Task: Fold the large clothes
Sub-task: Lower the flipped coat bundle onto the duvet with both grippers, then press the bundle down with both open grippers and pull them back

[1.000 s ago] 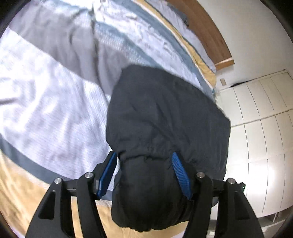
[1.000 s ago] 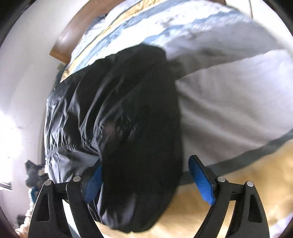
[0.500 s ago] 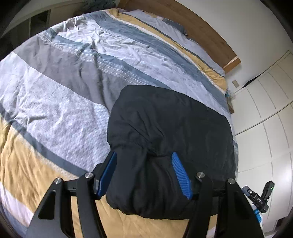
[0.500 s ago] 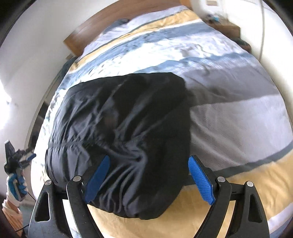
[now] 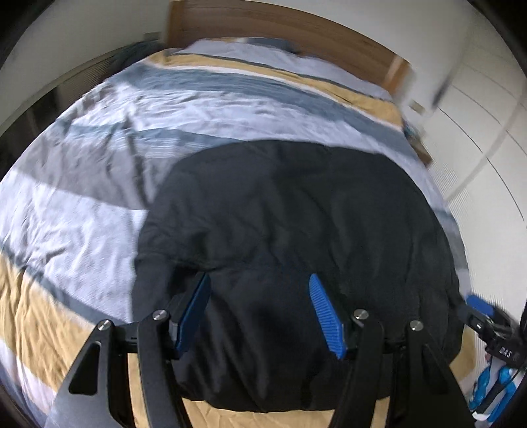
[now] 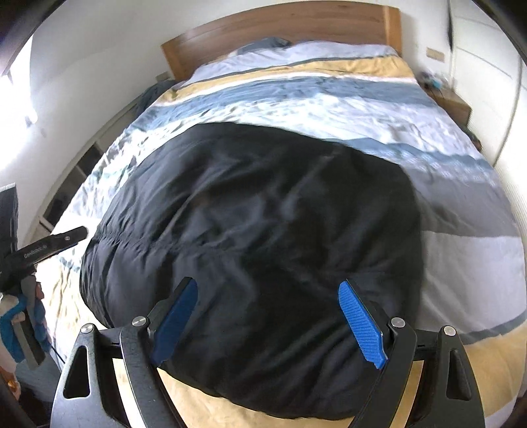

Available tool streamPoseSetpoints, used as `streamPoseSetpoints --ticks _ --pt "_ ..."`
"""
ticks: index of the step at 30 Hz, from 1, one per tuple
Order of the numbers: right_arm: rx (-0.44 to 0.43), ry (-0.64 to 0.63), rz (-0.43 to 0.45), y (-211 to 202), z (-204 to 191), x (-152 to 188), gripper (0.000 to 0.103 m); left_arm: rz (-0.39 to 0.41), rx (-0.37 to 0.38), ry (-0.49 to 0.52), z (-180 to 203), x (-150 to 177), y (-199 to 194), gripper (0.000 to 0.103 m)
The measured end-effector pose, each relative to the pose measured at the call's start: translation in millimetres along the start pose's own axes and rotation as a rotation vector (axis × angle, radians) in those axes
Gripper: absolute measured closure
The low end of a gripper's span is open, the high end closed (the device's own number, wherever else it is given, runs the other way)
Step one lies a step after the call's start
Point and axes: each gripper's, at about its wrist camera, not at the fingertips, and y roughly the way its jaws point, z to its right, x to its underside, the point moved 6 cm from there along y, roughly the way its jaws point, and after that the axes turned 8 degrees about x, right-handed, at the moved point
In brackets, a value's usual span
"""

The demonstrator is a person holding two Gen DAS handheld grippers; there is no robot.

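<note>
Lying folded into a broad, rumpled block, the large black padded jacket (image 5: 296, 224) is resting on the bed's striped duvet of blue, grey, white and mustard bands (image 5: 98, 158), toward the foot of the bed and partly over a mustard band. Above its near edge the left claw (image 5: 260, 309) is hovering with its blue-padded fingers (image 5: 324, 316) spread apart, and no cloth is being pinched between them. In the right wrist view the right claw (image 6: 268, 317) is standing spread wider, its blue pads (image 6: 362, 322) clear of the dark fabric (image 6: 257, 230) below. At that view's left edge the other claw's black arm (image 6: 49, 245) is showing beside the jacket. Behind the pillows a wooden headboard (image 6: 280, 23) is closing off the bed, and white wardrobe doors (image 5: 477, 131) are lining the right wall.
</note>
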Motion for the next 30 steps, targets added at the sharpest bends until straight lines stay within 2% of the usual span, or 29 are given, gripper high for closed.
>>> streamPoseSetpoints --ticks 4,7,16,19,25,30 --pt "0.001 0.001 -0.022 14 -26 8 0.016 -0.051 0.032 0.08 14 17 20 0.042" --pt "0.039 0.004 -0.053 30 -29 16 0.016 -0.086 0.055 0.063 10 25 38 0.042" --pt "0.201 0.096 -0.111 30 35 29 0.015 -0.11 0.063 0.108 3 20 54 0.042" --pt "0.234 0.096 -0.101 19 42 24 0.015 -0.113 0.06 0.105 0 13 52 0.042" --pt "0.195 0.074 -0.023 6 20 -9 0.015 -0.084 0.06 0.118 2 -10 42 0.042" --pt "0.139 0.048 0.012 20 -10 -39 0.015 -0.066 0.059 0.13 0 -33 49 0.042"
